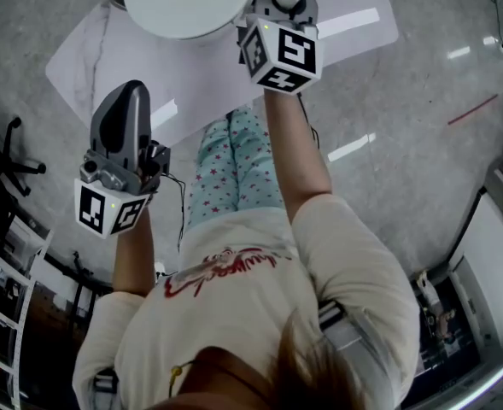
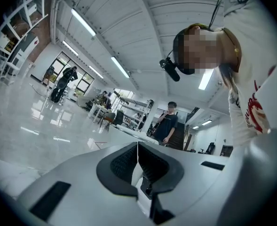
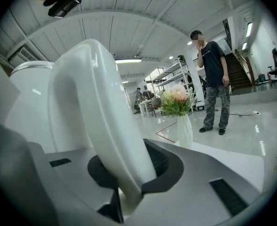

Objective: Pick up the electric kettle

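The white table [image 1: 353,24] fills the upper part of the head view, in front of the person. The kettle [image 1: 183,2] is at the top edge of that view, over the table. It is white and round, and only a part of it shows. In the right gripper view its body [image 3: 25,107] stands upright at the left, very close to the camera.

The handle [image 3: 100,117] is a thick white arch. It rises from between the jaws and bends over to the left, toward the body, so its long axis runs upward, across the line of the jaws. The right gripper [image 3: 131,171] is clamped on the lower end of this handle, with one dark pad on each side and no free gap to see. The kettle therefore lies straight ahead of this gripper and a little to its left. I judge that the next move turns on the grip keeping the body upright while it goes up. No view shows surely whether the base is off the table.

The left gripper [image 2: 137,164] is well apart from the kettle, at the person's left side. Its jaws are together with nothing between them.

A small vase [image 3: 181,121] with flowers stands on the table beyond.
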`<state>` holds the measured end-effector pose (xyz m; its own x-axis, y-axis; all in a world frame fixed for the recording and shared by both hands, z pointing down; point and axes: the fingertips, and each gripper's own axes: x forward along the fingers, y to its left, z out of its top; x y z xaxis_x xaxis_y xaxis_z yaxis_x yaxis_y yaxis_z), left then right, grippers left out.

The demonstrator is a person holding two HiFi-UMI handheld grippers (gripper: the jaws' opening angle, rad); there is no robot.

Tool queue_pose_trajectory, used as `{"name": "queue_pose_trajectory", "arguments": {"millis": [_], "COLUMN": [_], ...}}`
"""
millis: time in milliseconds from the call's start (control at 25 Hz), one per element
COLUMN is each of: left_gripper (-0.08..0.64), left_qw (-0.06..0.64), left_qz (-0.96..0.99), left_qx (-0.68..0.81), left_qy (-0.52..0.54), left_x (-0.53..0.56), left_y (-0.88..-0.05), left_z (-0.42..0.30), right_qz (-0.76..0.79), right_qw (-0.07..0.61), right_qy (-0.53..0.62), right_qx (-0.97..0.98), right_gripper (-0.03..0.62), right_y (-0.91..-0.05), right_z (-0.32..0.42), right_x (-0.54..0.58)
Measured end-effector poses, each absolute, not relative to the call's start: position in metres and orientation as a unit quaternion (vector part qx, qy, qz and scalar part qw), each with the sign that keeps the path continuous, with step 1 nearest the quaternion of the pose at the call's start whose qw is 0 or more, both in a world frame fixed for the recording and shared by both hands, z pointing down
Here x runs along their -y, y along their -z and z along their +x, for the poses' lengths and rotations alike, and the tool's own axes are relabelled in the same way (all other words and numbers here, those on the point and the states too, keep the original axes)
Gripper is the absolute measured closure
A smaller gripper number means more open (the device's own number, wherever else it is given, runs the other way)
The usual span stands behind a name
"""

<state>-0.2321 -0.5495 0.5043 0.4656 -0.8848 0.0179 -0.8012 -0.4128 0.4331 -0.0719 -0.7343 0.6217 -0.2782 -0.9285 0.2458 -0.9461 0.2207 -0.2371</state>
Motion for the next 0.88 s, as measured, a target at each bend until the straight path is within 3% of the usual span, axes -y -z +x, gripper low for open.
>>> {"name": "queue_pose_trajectory", "arguments": {"millis": [400,880], "left_gripper": [0.546,0.546], "left_qw": [0.141,0.080], "left_qz": [0.834,0.849], "left_qx": [0.521,0.511], "left_qy": [0.115,0.111], "left_x": [0.500,0.443], "left_y": [-0.359,-0.243], "left_z": [-0.217,-0.183], "right_qz": [0.598,0.599], "right_qw": [-0.020,-0.055], "right_qy": [-0.146,-0.145], "right_qx": [0.788,0.786], "right_gripper": [0.526,0.526], "right_y": [-0.423,-0.276], "right_z": [-0.040,-0.003], "right_x": [0.681,0.608]}}
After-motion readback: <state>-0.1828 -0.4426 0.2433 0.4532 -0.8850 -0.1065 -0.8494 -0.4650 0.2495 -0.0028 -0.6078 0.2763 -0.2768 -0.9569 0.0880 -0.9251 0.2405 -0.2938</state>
